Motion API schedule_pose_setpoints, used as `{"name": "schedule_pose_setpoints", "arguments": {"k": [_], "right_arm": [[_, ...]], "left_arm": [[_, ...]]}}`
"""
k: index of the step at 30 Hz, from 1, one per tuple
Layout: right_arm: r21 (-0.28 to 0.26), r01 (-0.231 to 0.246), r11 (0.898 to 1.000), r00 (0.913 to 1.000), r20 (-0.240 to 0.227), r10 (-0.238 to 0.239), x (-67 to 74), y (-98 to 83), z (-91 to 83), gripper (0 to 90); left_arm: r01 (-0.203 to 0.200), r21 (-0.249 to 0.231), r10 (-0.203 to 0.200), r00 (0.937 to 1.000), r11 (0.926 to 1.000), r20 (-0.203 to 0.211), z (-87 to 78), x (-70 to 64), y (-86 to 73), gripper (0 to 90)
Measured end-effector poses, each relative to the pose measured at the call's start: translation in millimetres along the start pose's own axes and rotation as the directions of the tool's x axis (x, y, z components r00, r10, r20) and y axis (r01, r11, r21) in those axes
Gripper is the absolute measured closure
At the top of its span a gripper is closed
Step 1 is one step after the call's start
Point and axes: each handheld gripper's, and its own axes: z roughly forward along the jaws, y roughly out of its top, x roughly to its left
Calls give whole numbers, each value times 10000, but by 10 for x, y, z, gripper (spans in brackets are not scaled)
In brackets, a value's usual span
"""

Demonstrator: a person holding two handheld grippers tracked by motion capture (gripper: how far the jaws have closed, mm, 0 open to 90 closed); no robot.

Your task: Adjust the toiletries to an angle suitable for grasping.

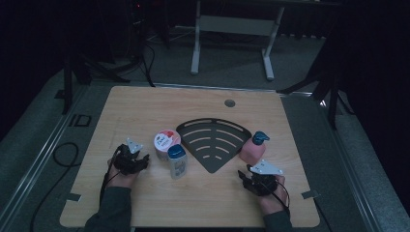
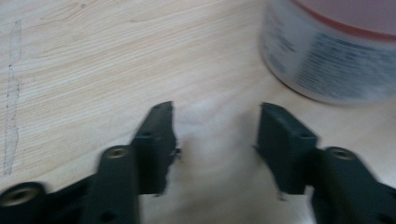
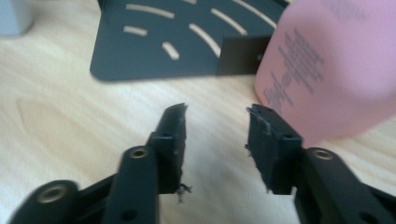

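Right claw (image 3: 215,112) apart, empty, just beside pink pump bottle (image 3: 327,65) on table (image 1: 145,106). Left claw (image 2: 215,109) apart, empty, near tub (image 2: 336,51). Advise: centre the bottle between the jaws, grip low, avoid tipping.

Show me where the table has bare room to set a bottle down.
Bare wood runs along the table's far edge behind the black fan-shaped tray, and along the near edge between the left gripper and right gripper. It is crowded mid-table: jar, blue-capped bottle, tray, pink pump bottle.
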Motion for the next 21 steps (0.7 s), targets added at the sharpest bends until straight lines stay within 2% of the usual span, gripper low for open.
{"name": "schedule_pose_setpoints", "arguments": {"k": [1,3,5,9,11,16,21], "right_arm": [[83,85,9999,9999,103,-86,-2,-23,-20,516],[172,116,9998,9997,216,-120,-19,-74,-64,512],[172,20,9999,9996,298,-25,-49,-125,-113,508],[90,-388,9992,9980,497,383,-121,-211,-194,505],[6,-647,9979,9960,616,645,-163,-259,-218,505],[-110,-1080,9941,9920,643,1085,-224,-291,-209,505],[-102,-1022,9947,9927,639,1026,-211,-294,-185,508]], "left_arm": [[38,-10,-38,10000,10000,29,-27,2,-6,545],[383,-110,-380,9988,9992,318,-111,18,-30,612],[597,-186,-591,9977,9980,318,-181,18,-65,668],[959,-420,-941,9947,9945,417,-299,-12,-133,699],[1138,-485,-1098,9909,9923,784,-349,-40,-151,739],[933,-768,-822,9872,9927,1364,-441,-180,-147,890],[499,-647,-383,9849,9967,1689,-427,-308,-123,896]]}}
